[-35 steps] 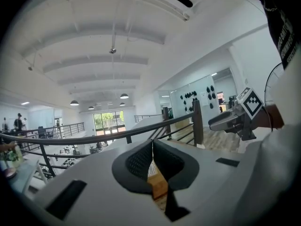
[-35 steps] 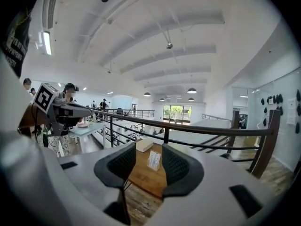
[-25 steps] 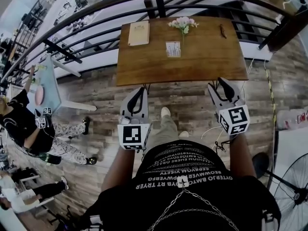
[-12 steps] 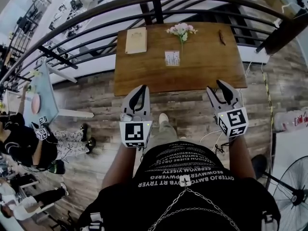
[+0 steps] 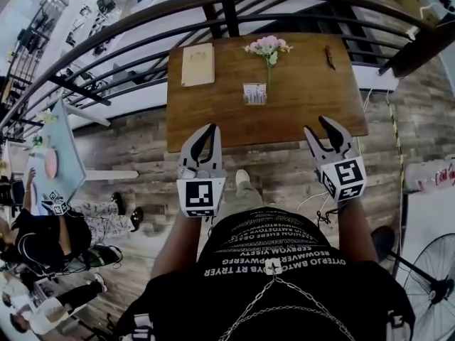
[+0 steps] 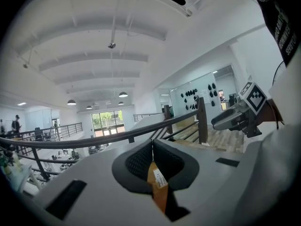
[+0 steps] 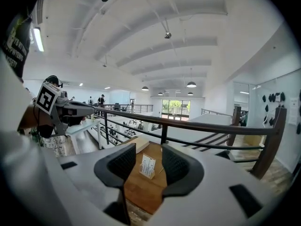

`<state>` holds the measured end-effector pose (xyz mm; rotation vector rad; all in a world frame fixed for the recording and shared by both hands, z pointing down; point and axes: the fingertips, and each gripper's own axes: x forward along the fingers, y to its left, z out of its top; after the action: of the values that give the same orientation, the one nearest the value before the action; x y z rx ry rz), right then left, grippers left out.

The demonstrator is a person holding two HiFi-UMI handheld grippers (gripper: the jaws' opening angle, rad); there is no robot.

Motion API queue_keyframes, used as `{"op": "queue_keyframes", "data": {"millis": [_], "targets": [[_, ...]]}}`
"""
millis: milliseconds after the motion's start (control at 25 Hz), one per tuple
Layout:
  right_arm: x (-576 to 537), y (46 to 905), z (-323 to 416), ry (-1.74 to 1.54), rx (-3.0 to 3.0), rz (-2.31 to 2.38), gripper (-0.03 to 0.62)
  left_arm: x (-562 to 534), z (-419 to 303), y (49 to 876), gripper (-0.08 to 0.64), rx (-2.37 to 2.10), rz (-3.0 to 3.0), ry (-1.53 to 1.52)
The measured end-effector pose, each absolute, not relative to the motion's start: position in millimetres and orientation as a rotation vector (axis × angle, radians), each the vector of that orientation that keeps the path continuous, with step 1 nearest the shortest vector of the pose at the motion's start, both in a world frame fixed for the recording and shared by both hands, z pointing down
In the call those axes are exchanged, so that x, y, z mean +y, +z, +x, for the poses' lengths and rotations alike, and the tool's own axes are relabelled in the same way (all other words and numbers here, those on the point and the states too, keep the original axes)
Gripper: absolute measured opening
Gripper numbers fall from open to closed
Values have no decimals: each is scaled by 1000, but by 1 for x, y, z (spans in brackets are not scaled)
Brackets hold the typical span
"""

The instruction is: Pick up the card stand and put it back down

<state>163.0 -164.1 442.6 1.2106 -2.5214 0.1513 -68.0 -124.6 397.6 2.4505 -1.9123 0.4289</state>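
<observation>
Framing the card stand (image 7: 147,166) between parted jaws, the right claw (image 7: 149,146) sees what the left claw (image 6: 152,141) (pinched together) mostly blocks.

Mezzanine-type spot: wood-plank floor (image 5: 128,141), brown wooden worktop (image 5: 306,98) at 12 o'clock, set close to a dark curved railing (image 5: 142,16) w/ horizontal bars. Pale blue table (image 5: 71,137) at 9, black fan (image 5: 437,275) at 4. White beamed ceiling (image 7: 164,13) overhead, round pendant lamps (image 7: 191,84), big window (image 7: 175,107) at far end, bright daylight. White wall (image 6: 211,55) alongside.
</observation>
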Motion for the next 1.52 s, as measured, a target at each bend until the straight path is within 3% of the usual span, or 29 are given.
{"op": "queue_keyframes", "data": {"millis": [680,1000,1520], "targets": [[-242,434,135,165,-2482,1266,181,-217,-94,390,29,-1836,2509,423],[-251,423,79,122,-2452,1303,181,-233,-150,389,29,-1805,2556,380],[-248,426,82,120,-2388,1369,183,-240,-157,398,29,-1714,2603,344]]}}
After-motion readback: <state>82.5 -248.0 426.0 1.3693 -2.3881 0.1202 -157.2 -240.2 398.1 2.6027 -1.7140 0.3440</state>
